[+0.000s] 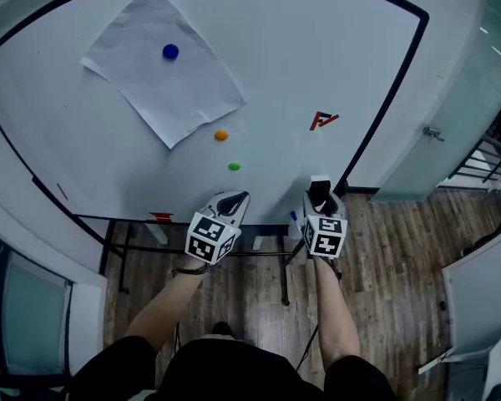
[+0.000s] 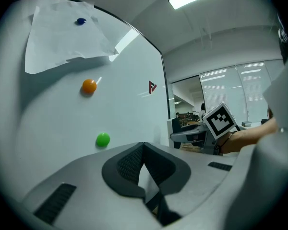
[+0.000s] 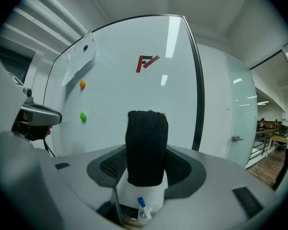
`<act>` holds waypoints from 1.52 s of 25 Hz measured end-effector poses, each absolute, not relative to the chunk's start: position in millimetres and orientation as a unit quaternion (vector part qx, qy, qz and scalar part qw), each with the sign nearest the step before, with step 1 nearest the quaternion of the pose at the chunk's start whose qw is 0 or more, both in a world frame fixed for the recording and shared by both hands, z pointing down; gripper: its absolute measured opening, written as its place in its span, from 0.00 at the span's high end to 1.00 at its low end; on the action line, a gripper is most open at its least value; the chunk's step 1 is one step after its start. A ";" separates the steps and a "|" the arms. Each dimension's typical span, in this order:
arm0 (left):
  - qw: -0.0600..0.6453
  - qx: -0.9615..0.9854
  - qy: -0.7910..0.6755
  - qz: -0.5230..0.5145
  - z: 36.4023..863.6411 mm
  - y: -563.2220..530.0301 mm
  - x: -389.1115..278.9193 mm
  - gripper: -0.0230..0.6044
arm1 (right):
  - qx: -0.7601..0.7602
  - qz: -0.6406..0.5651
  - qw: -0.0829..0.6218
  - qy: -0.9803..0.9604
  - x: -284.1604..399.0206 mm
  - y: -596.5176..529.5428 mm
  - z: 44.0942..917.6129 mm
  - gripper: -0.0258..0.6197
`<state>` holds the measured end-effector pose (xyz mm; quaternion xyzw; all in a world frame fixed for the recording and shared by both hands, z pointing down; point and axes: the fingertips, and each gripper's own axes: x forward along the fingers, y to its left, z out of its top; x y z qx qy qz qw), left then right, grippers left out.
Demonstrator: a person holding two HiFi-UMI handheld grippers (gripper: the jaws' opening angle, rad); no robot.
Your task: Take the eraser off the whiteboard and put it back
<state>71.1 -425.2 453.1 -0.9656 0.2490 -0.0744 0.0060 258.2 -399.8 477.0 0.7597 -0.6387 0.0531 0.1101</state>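
We're at the foot of the whiteboard (image 1: 317, 48), and the eraser (image 3: 146, 147) is off it. Our right gripper (image 1: 320, 189) pinches it by its two sides, upright, with the dark felt face toward us in the right gripper view and bare white board beyond. That side grip makes sense to us, because it leaves the far face free to meet the board again. In the head view this gripper sits at 6 o'clock from the red logo (image 1: 323, 121), near the board's lower black edge. We can't tell whether the eraser's far face touches the surface. Our left gripper (image 1: 230, 200) has its jaws pressed together on nothing. It rides at 9 o'clock from the right one, just below the green magnet (image 1: 234, 166), kept aside, we judge, since one gripper does this job. Up at 11 o'clock a sheet of paper (image 1: 163, 82) hangs under a blue magnet (image 1: 170, 52), with an orange magnet (image 1: 221, 135) at its 5 o'clock. What's left, as we read it, is to press the eraser onto a bare patch of board and let go.
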 end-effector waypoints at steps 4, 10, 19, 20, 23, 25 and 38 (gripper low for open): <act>0.005 -0.965 0.251 -0.076 453.2 -406.5 79.0 0.93 | 0.756 0.053 0.111 -0.643 263.8 -380.5 475.4 0.59; 0.006 -0.963 0.260 -0.075 450.9 -377.7 89.2 0.93 | 0.750 0.053 0.114 -0.650 272.6 -350.9 475.6 0.59; 0.007 -0.958 0.277 -0.072 447.2 -329.1 98.2 0.93 | 0.736 0.053 0.116 -0.665 280.0 -303.6 474.8 0.59; 0.007 -0.958 0.279 -0.071 446.8 -323.1 99.1 0.93 | 0.734 0.052 0.116 -0.668 280.2 -298.1 474.6 0.59; 0.009 -0.957 0.283 -0.071 447.3 -304.0 102.6 0.93 | 0.728 0.052 0.116 -0.674 280.7 -279.9 475.2 0.59; 0.008 -0.955 0.287 -0.071 448.2 -291.3 103.8 0.93 | 0.724 0.048 0.116 -0.679 281.5 -267.7 476.0 0.59; -0.003 -0.946 0.314 -0.075 461.4 -209.1 96.0 0.93 | 0.705 0.048 0.123 -0.697 282.1 -188.6 483.6 0.59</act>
